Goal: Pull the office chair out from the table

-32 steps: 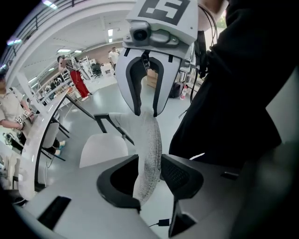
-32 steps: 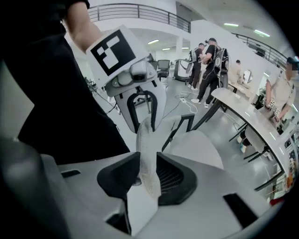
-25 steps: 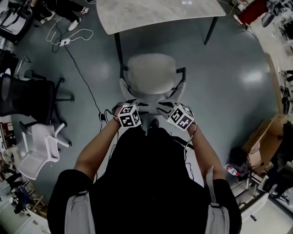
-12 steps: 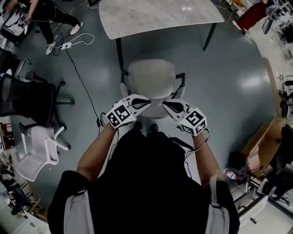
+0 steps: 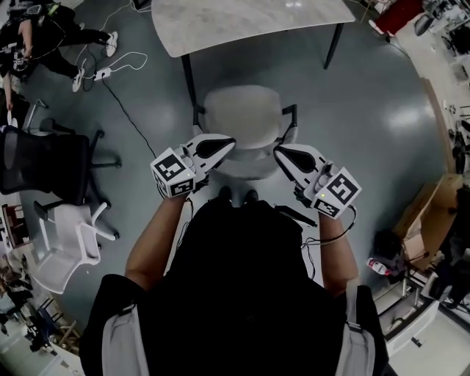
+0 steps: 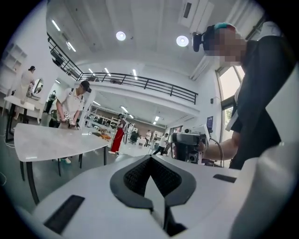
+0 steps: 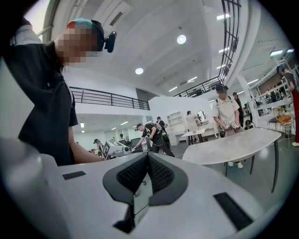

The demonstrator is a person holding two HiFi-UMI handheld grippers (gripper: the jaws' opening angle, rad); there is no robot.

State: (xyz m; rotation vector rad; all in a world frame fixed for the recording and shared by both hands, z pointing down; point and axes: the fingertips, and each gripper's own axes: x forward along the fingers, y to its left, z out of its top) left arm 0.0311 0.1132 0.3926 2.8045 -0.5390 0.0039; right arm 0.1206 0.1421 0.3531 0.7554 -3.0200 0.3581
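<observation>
Claws both closed and empty, left claw (image 5: 228, 142) and right claw (image 5: 280, 150) hung level over the chair (image 5: 242, 117), which stood clear of the counter (image 5: 250, 22), seemingly pulled out already.

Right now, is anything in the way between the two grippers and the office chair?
Nothing visible. The left gripper and right gripper hang over the near edge of the office chair, both shut and empty, with only air between them and it.
</observation>
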